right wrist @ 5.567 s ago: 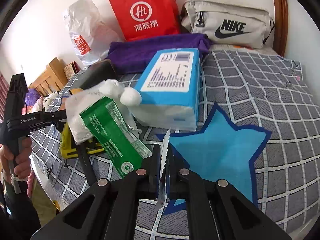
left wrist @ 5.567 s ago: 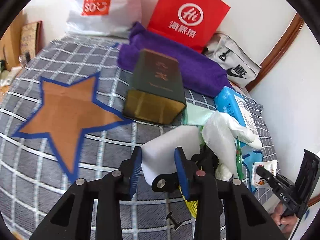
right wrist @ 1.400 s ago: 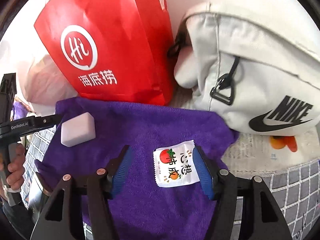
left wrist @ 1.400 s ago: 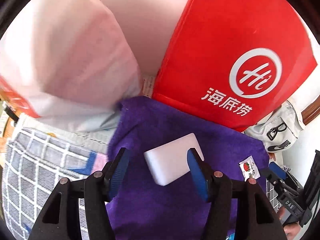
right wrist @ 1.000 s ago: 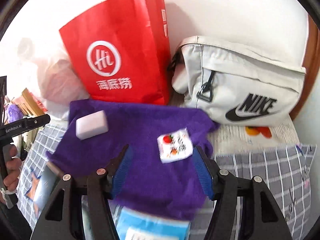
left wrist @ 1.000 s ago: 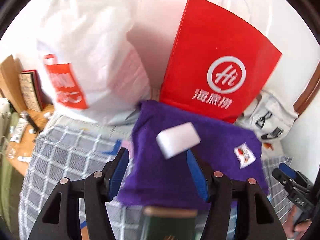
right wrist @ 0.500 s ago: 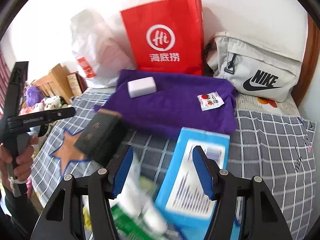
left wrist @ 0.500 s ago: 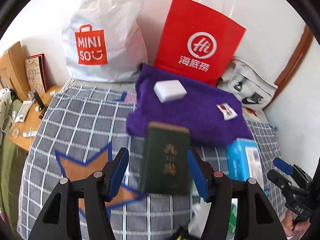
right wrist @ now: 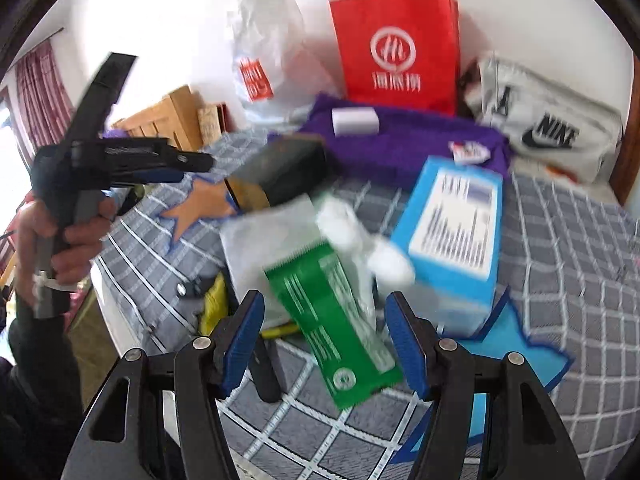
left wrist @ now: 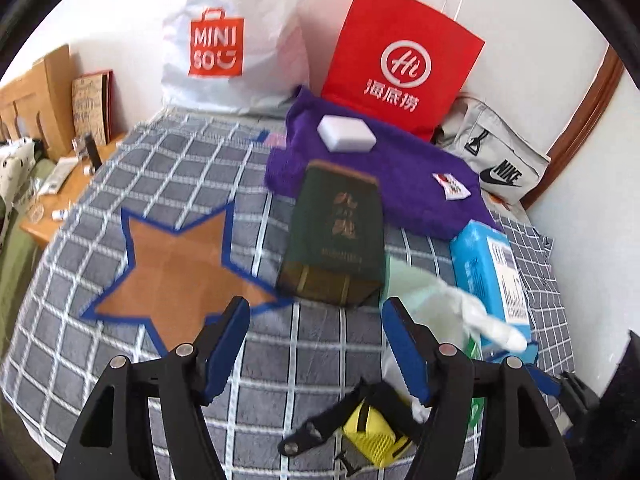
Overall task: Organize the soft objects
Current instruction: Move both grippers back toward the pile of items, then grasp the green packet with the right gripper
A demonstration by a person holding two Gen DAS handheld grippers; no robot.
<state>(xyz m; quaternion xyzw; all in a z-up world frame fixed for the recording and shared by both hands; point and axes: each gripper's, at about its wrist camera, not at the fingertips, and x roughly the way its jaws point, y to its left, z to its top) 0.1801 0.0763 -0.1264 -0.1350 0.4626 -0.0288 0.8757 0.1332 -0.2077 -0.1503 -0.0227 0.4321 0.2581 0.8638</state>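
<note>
A white sponge block point(left wrist: 346, 133) and a small snack sachet point(left wrist: 451, 186) lie on the purple towel point(left wrist: 400, 184) at the back of the bed; both also show in the right wrist view, the sponge point(right wrist: 355, 121) and the sachet point(right wrist: 468, 151). My left gripper point(left wrist: 316, 344) is open and empty, above the checked bedspread in front of a dark green box point(left wrist: 336, 236). My right gripper point(right wrist: 324, 338) is open and empty, just above a green-and-white wipes pack point(right wrist: 332, 320) with a white glove point(right wrist: 360, 240) on it. A blue tissue pack point(right wrist: 456, 232) lies to the right.
A red paper bag point(left wrist: 400, 60), a white Miniso bag point(left wrist: 232, 40) and a grey Nike pouch point(right wrist: 548, 120) stand along the wall. An orange star point(left wrist: 176, 264) and a blue star point(right wrist: 516, 360) mark the bedspread. A yellow-and-black tool point(left wrist: 372, 432) lies near the front edge.
Both grippers let go of the sponge and the sachet on the purple towel, then pulled back and down toward the front of the bed. Both stay open.
</note>
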